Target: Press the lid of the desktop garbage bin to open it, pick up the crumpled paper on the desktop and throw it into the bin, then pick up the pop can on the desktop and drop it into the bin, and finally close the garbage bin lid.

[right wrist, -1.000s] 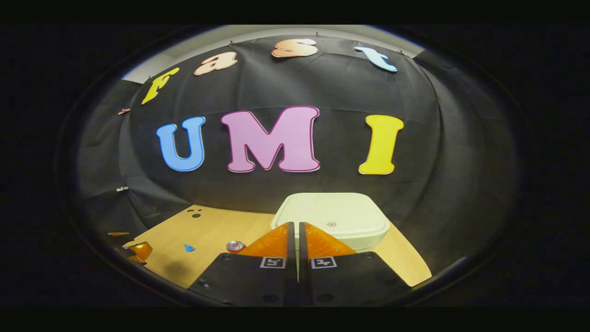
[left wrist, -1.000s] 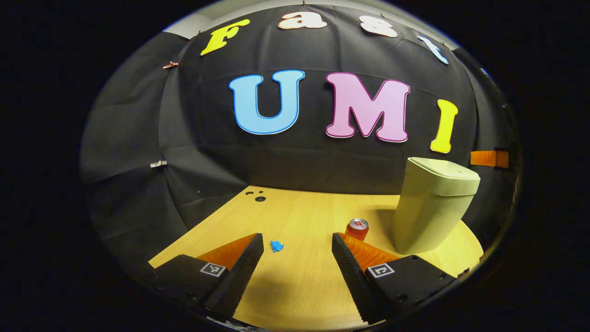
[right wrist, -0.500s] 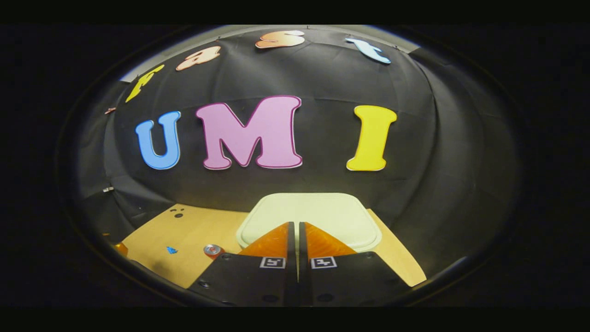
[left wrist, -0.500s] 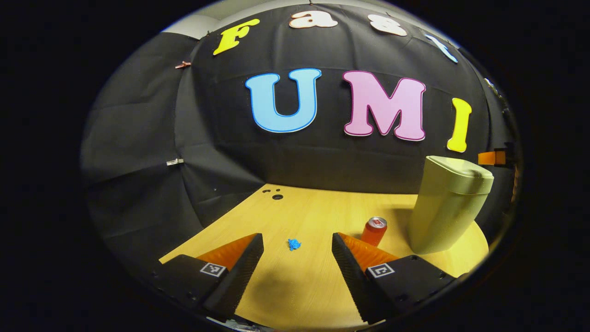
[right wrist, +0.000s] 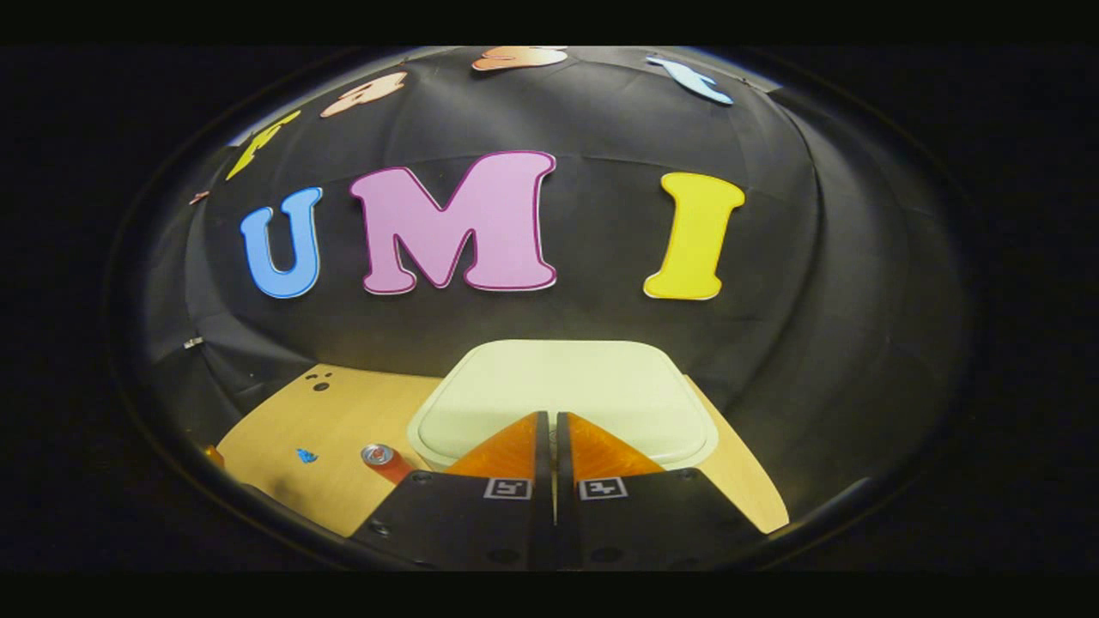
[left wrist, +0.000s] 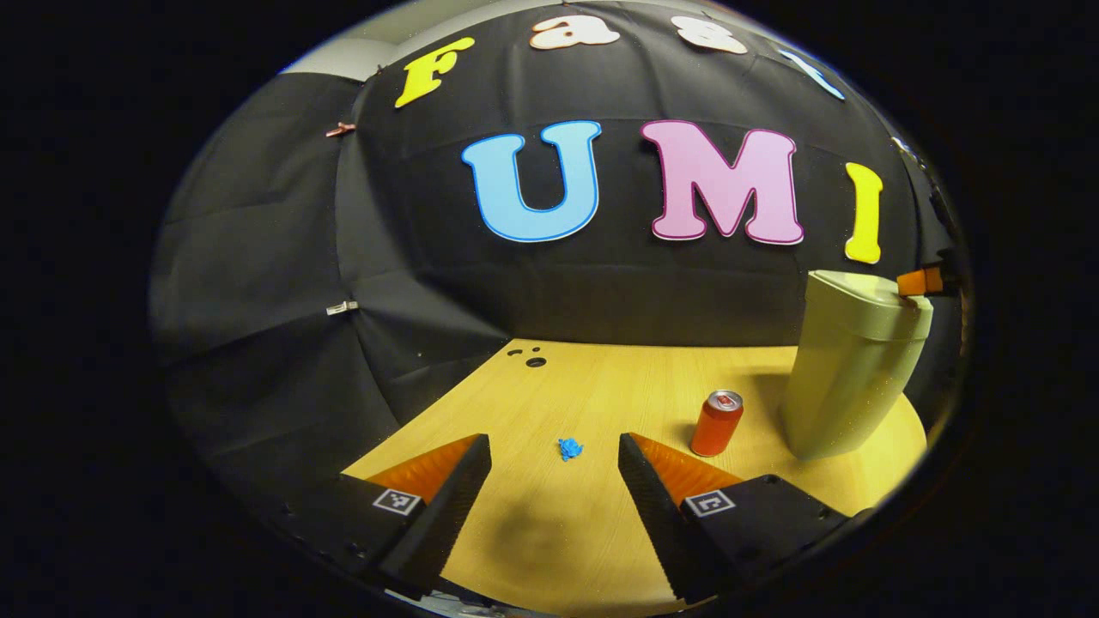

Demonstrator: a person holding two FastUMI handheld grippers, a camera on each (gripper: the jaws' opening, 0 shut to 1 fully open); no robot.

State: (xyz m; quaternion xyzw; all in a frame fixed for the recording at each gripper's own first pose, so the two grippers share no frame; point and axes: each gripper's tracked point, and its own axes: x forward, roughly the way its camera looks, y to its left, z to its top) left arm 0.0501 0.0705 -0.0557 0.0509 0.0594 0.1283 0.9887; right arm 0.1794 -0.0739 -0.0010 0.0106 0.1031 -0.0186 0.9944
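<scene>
A pale green bin stands on the wooden table at the right, its lid down. My right gripper is shut with nothing in it, its fingertips just over the lid's near edge; whether they touch it I cannot tell. The tip of my right gripper also shows at the bin's top in the left gripper view. An orange pop can stands upright left of the bin. A small blue crumpled paper lies ahead of my left gripper, which is open above the table.
Small dark holes sit in the tabletop near its far left corner. The black cloth wall rises right behind the table and the bin. The pop can and the blue paper lie left of the bin in the right gripper view.
My right gripper has moved forward and down over the bin's lid, which looms larger. My left gripper has shifted left, so the can and bin slid to the right of its view.
</scene>
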